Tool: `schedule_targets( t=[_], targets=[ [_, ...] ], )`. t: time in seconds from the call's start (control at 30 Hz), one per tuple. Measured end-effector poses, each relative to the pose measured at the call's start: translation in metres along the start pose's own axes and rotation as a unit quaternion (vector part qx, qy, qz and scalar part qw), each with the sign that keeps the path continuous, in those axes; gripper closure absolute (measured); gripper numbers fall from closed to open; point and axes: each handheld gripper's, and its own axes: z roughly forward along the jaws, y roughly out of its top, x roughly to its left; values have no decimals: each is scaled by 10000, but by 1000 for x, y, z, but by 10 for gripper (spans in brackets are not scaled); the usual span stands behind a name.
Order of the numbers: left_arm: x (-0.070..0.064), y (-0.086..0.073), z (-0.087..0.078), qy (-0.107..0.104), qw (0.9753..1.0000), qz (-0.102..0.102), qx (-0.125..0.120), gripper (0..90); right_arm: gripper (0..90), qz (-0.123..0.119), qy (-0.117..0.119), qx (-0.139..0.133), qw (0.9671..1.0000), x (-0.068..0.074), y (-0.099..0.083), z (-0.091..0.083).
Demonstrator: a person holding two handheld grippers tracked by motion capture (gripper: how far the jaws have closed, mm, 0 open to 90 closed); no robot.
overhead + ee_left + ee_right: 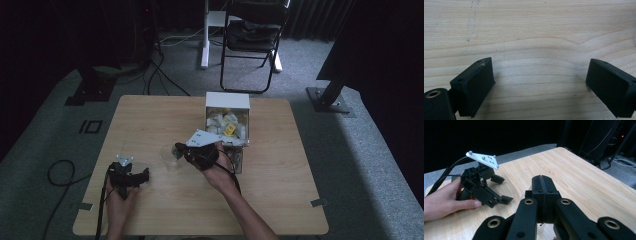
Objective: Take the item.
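Note:
A clear plastic cup (169,158) stands near the middle of the wooden table (280,165). My right gripper (177,149) reaches it from the right. In the right gripper view its jaws (543,182) are pressed together, and a pale translucent edge of the cup (532,189) peeks out beside them, so they seem pinched on the cup's rim. My left gripper (144,176) lies low at the front left, held by a hand. It is open over bare wood (539,80). It also appears open in the right gripper view (502,190).
A white box (227,100) holding several small white and yellow packets (226,125) sits behind the right gripper, with a darker container (236,159) just in front of it. A folding chair (250,40) and floor cables (60,172) lie beyond the table.

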Motion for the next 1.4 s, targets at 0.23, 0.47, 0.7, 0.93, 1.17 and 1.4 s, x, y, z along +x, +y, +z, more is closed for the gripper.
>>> schedule_targets(
  t=[0.23, 0.47, 0.7, 0.93, 1.17, 1.4],
  targets=[
    [0, 0, 0, -1, 10000, 10, 1, 84, 900, 69, -11, 18, 10000, 0, 1, 7],
    [0, 0, 0, 1, 10000, 5, 0, 84, 900, 105, -20, 19, 9999, 1, 4, 13],
    [0, 0, 0, 1, 10000, 6, 1, 84, 900, 131, -29, -5, 9999, -1, 9, 17],
    [0, 0, 0, 4, 10000, 7, 1, 84, 900, 182, -50, 6, 9998, -2, 12, 20],
    [0, 0, 0, 0, 10000, 6, 1, 84, 900, 197, -52, 12, 9998, -2, 14, 26],
    [0, 0, 0, 1, 10000, 9, 4, 85, 900, 238, -40, 7, 9997, -3, 16, 31]
  ],
)
